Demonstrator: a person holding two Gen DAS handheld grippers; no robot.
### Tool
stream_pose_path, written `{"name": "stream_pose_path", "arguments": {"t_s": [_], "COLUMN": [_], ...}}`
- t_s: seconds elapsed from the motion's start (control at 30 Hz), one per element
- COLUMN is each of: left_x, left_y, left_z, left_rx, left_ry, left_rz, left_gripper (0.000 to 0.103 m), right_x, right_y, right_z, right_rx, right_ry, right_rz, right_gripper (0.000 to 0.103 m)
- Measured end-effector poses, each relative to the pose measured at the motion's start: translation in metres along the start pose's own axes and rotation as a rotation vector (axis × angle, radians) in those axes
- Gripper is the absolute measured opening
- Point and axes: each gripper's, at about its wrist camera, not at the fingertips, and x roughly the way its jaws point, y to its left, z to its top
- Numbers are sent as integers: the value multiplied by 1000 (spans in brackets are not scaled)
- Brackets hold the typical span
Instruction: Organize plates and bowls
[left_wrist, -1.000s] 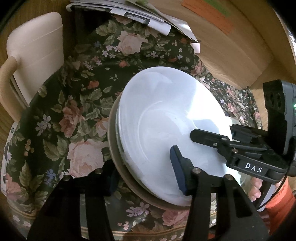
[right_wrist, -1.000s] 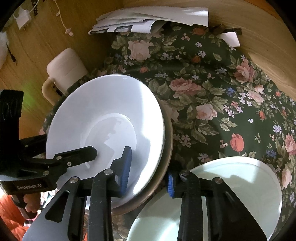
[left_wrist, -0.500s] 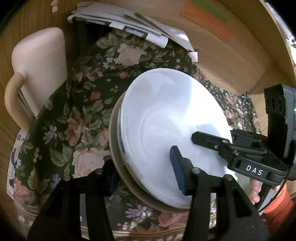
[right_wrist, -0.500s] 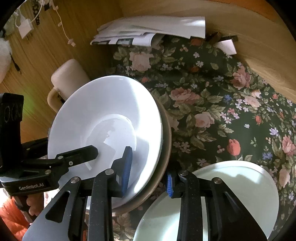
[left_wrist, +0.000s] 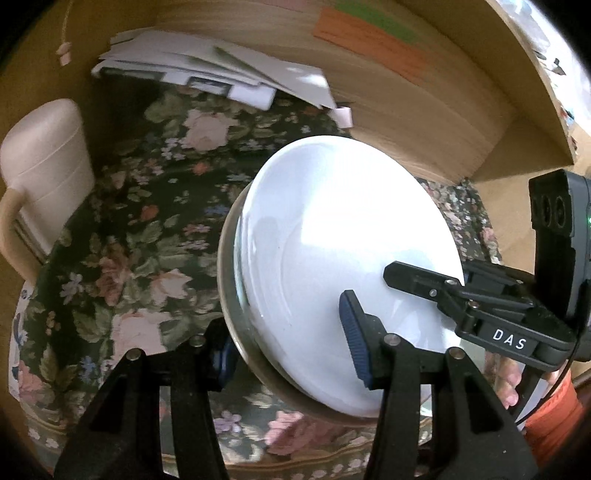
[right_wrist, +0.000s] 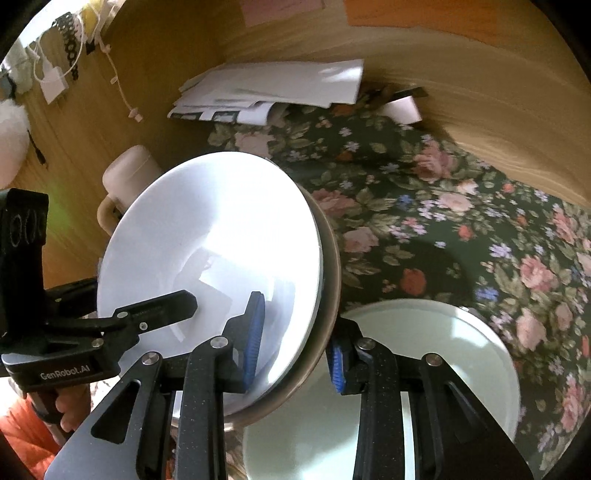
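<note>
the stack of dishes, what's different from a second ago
The stack of dishes, white plates on a brown one, has come up off the floral cloth and sits higher over the pale green plate. Unchanged: the left tool and right tool each clamp an opposite edge of the stack, and the papers lie where they were.

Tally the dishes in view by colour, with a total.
White plate, held by both grippers: 1
Brown-rimmed dish stacked under it: 1
Pale green plate on the floral cloth: 1
Total: 3
</note>
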Motion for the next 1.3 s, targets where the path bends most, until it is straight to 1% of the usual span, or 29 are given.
{"name": "stream_pose_path", "arguments": {"t_s": [0.37, 0.7, 0.9, 1.13, 1.3], "left_x": [10, 23, 33, 53, 54], "left_y": [-45, -81, -97, -107, -111], "left_z": [-3, -8, -13, -16, -16], "left_rx": [59, 110, 132, 139, 152], "left_ry": [24, 62, 83, 127, 119], "left_rz": [-79, -119, -127, -119, -104], "left_gripper": [50, 50, 50, 50, 50], "right_x": [-38, -63, -67, -64, -60], "right_y": [-30, -57, -67, -84, -93], "right_z": [-18, -40, -53, -64, -64], "right_rx": [49, 112, 144, 189, 220], "right_ry": [-28, -34, -25, -4, 4], "right_rz": [-76, -114, -126, -117, -88], "right_gripper": [28, 28, 28, 28, 28]}}
